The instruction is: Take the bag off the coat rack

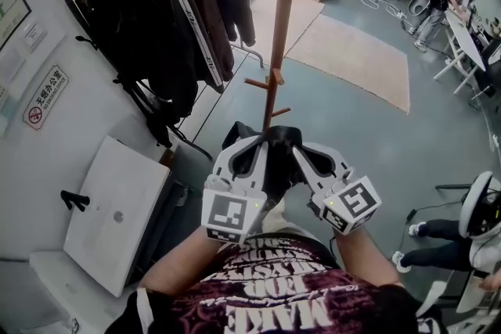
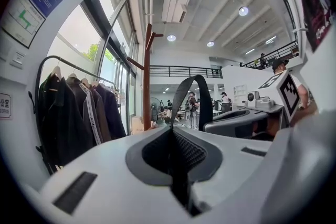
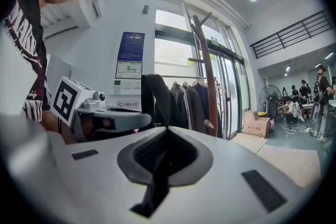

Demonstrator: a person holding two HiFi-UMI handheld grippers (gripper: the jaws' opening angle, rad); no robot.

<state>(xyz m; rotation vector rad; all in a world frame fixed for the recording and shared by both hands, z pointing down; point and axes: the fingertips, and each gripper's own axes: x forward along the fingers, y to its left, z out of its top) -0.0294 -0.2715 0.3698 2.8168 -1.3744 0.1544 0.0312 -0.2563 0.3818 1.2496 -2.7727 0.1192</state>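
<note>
Head view: the left tool and the right tool sit side by side in front of the person's chest, tips nearly touching. Each tool is clamped on the black strap of the bag, which hangs between and below them. In the left gripper view, the left tool has its jaws together on the strap, which rises past the tips as a free loop. The right gripper view shows the right tool gripping the strap in the same way.

Bag location: judged clear of the coat rack, whose pole stands apart, ahead of the tools.

Hazards:
- Slip. Only thin webbing is held. A jerk, or drawing the tools apart, could pull it through the jaws and drop the bag to the floor.
- Snag. The lower pegs point toward the bag. A swing forward could catch the loop.
- Contact. The jackets hang near on the left.

Legible markings:
- Shirt: "MAKE", seen upside down. The other words are unclear.
- Wall sign: red prohibition symbol with Chinese characters, too small to read reliably.
- Blue poster: text not legible.
- Cardboard box: print not legible.
</note>
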